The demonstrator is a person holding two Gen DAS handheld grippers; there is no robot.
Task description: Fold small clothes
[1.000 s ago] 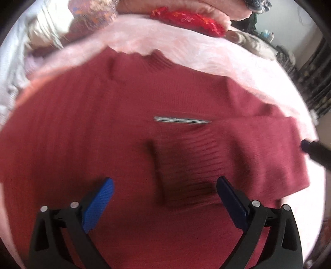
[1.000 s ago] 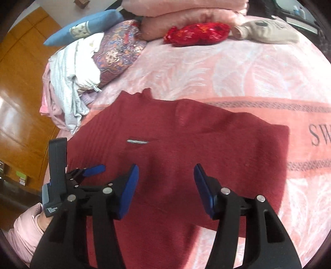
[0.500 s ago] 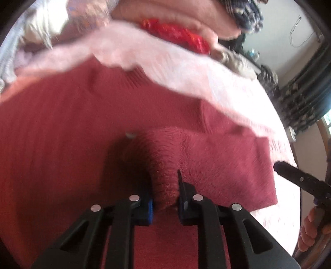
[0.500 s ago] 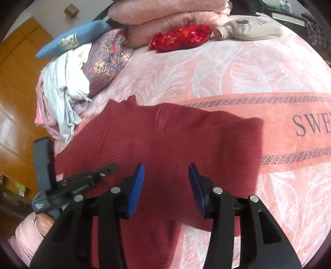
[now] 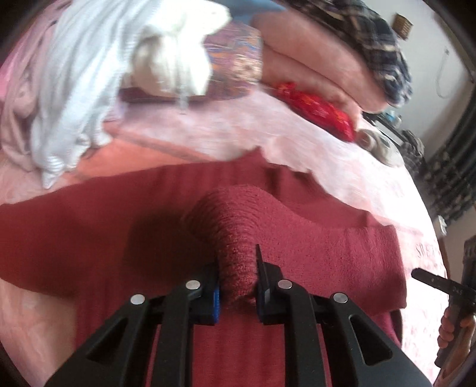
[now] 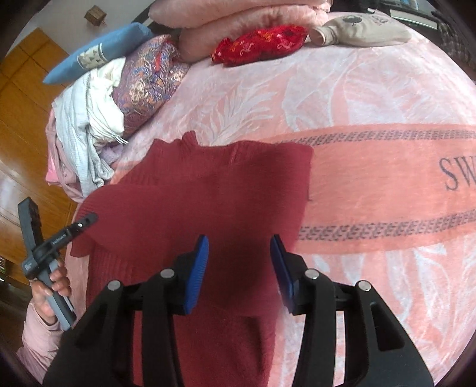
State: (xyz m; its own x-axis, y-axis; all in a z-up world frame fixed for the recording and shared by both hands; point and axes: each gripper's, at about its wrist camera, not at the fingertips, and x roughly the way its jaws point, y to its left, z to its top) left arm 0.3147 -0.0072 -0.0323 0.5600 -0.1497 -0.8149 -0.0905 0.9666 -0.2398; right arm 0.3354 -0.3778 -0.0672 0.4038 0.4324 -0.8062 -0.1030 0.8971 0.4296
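A dark red knit sweater point(image 6: 214, 196) lies on the pink bedspread point(image 6: 342, 98); it also shows in the left wrist view point(image 5: 74, 232). My left gripper point(image 5: 238, 274) is shut on the sweater's ribbed sleeve cuff point(image 5: 235, 232) and holds it lifted over the sweater's body. My right gripper point(image 6: 239, 268) is open and empty, hovering over the sweater's right part. The left gripper's tool point(image 6: 44, 247) shows at the left edge of the right wrist view.
A heap of white and grey clothes point(image 6: 86, 125) and a patterned cushion point(image 6: 148, 80) lie at the bed's far left. Folded pink blankets point(image 6: 238, 20), a red pouch point(image 6: 258, 44) and a beige bag point(image 6: 363, 29) line the head. Wooden cupboards stand left.
My left gripper closed on the sleeve cuff and lifted it toward the left across the sweater. My right gripper narrowed a little and stayed open above the sweater.
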